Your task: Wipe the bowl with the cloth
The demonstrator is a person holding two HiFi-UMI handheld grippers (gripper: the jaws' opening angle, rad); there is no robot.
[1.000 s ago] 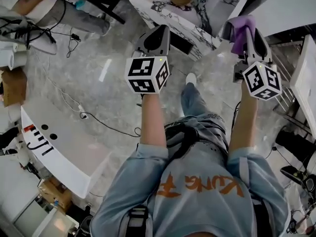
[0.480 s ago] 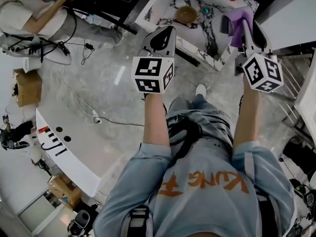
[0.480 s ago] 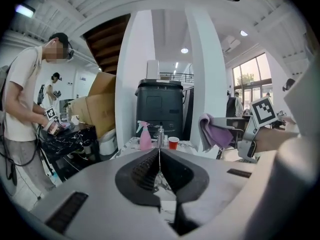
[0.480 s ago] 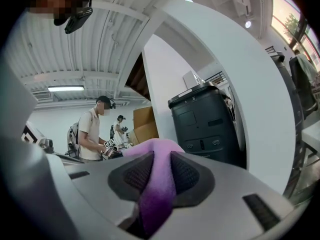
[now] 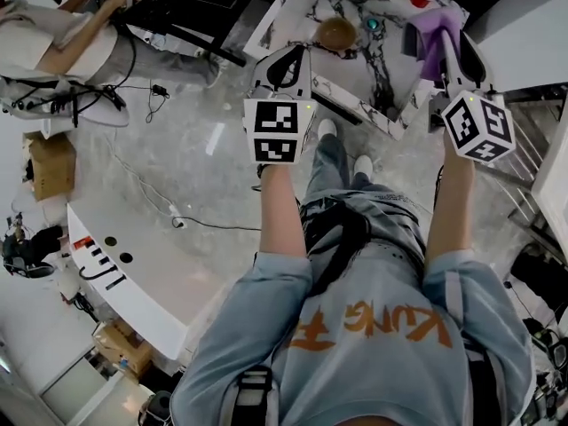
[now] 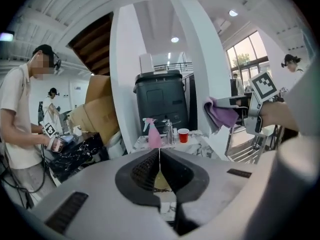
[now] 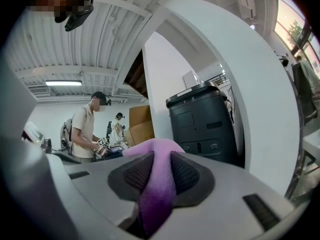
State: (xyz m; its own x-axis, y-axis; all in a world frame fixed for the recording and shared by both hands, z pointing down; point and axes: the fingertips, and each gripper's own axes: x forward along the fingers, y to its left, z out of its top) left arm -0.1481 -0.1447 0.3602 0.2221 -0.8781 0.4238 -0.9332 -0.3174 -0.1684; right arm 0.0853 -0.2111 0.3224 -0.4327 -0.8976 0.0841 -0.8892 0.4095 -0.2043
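Noted left gripper [image 6: 159, 156] with jaws pressed together, nothing between them. Found right gripper [image 7: 161, 171] clamped on purple cloth [image 7: 159, 184], fabric bulging above the pads and hanging below. Located brown bowl [image 5: 336, 33] on marble table [image 5: 390, 82], ahead of both grippers, apart from cloth and jaws.

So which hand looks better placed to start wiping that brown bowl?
Right, probably. The right gripper has its jaws clamped on the purple cloth. The left gripper is shut and empty; in the head view it looks closer to the bowl, so it could steady it.
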